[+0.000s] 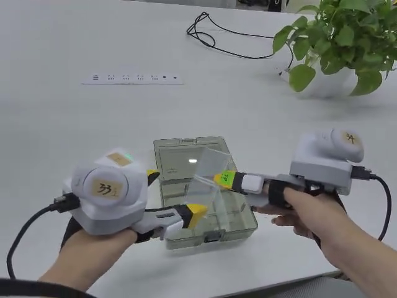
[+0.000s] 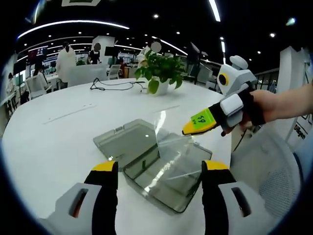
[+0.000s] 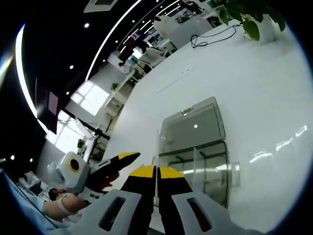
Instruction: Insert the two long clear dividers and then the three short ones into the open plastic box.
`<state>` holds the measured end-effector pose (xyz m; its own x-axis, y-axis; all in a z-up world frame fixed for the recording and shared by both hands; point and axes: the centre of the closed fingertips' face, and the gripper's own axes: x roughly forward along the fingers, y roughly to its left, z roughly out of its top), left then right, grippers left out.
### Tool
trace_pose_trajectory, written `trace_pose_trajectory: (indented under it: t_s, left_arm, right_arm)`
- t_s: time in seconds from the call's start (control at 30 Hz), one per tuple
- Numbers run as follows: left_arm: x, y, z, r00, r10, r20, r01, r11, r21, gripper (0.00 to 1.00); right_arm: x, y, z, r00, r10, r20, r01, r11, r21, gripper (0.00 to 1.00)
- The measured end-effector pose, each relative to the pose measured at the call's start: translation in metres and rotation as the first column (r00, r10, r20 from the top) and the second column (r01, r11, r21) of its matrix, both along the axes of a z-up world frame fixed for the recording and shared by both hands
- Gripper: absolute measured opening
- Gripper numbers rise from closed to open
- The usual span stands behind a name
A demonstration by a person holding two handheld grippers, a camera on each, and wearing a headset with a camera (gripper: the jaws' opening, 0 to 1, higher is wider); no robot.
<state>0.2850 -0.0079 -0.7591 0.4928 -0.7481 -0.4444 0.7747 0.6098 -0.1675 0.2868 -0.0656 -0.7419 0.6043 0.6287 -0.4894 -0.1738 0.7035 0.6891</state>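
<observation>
Over the box [image 1: 198, 239], right hand-held gripper [image 1: 226, 179] pinching clear divider [image 1: 211, 167] (tilted), left hand-held gripper [image 1: 175, 194] agape

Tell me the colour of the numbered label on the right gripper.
Bright green label, clearest in the left gripper view.

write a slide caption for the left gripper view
Right gripper holds a clear divider over the open plastic box, left gripper open before it.

Smoky grey, see-through box [image 1: 162, 162] on plain white counter [image 1: 74, 124]. Colourless clear divider [image 1: 209, 162]. White-and-grey left hand-held gripper [image 2: 160, 166] and right hand-held gripper [image 3: 156, 171], black jaws tipped yellow; bright green label [image 2: 200, 119] on the right. Green-leaved plant [image 1: 335, 37] in white pot [image 1: 322, 84]; black cable [image 1: 211, 34].
</observation>
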Motion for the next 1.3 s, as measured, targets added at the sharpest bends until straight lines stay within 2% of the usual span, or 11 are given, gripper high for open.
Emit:
trace_pose_trajectory:
  t_s: [0.1, 0.2, 0.5, 0.63, 0.97, 1.0, 1.03, 1.07, 1.13, 1.23, 1.3]
  left_arm:
    - [-0.003, 0.003, -0.004, 1.0, -0.015, -0.015, 0.015, 1.0, 0.01, 0.82]
    - [-0.005, 0.005, -0.011, 0.999, -0.037, -0.007, 0.037, 0.998, 0.048, 1.0]
    - [-0.011, 0.017, -0.015, 0.997, -0.076, -0.026, 0.078, 0.995, 0.061, 1.0]
    - [-0.012, 0.02, -0.019, 0.996, -0.084, -0.038, 0.086, 0.994, 0.062, 1.0]
    - [-0.022, 0.023, -0.022, 0.993, -0.112, -0.038, 0.115, 0.992, 0.06, 1.0]
    - [-0.022, 0.024, -0.023, 0.993, -0.11, -0.04, 0.112, 0.992, 0.058, 1.0]
    - [-0.023, 0.024, -0.023, 0.993, -0.109, -0.041, 0.111, 0.992, 0.057, 1.0]
    - [-0.023, 0.025, -0.024, 0.993, -0.107, -0.042, 0.109, 0.992, 0.055, 1.0]
    - [-0.023, 0.026, -0.024, 0.994, -0.106, -0.042, 0.108, 0.993, 0.052, 1.0]
    - [-0.024, 0.027, -0.025, 0.994, -0.105, -0.044, 0.107, 0.993, 0.052, 1.0]
    - [-0.023, 0.029, -0.026, 0.993, -0.104, -0.048, 0.106, 0.993, 0.049, 1.0]
  right_arm:
    - [0.0, 0.001, -0.001, 1.0, 0.011, -0.015, -0.011, 1.0, -0.008, 0.02]
    - [0.001, 0.001, 0.0, 0.999, 0.022, -0.031, -0.023, 0.999, -0.022, 0.02]
    - [0.002, 0.003, 0.003, 0.992, 0.068, -0.102, -0.076, 0.994, -0.074, 0.02]
    - [0.0, 0.003, 0.002, 0.985, 0.079, -0.156, -0.095, 0.991, -0.097, 0.02]
    - [-0.001, 0.003, 0.002, 0.947, 0.111, -0.301, -0.155, 0.98, -0.128, 0.02]
    - [-0.003, 0.004, 0.001, 0.937, 0.13, -0.324, -0.182, 0.974, -0.135, 0.02]
    - [0.002, 0.001, 0.001, 0.937, 0.126, -0.325, -0.181, 0.973, -0.146, 0.02]
    - [0.002, -0.002, -0.002, 0.928, 0.136, -0.347, -0.204, 0.964, -0.169, 0.02]
    - [0.006, 0.0, -0.002, 0.926, 0.149, -0.348, -0.222, 0.958, -0.182, 0.02]
    - [0.006, 0.005, -0.004, 0.911, 0.166, -0.376, -0.252, 0.949, -0.192, 0.02]
    - [0.003, 0.007, -0.007, 0.893, 0.183, -0.412, -0.286, 0.937, -0.203, 0.02]
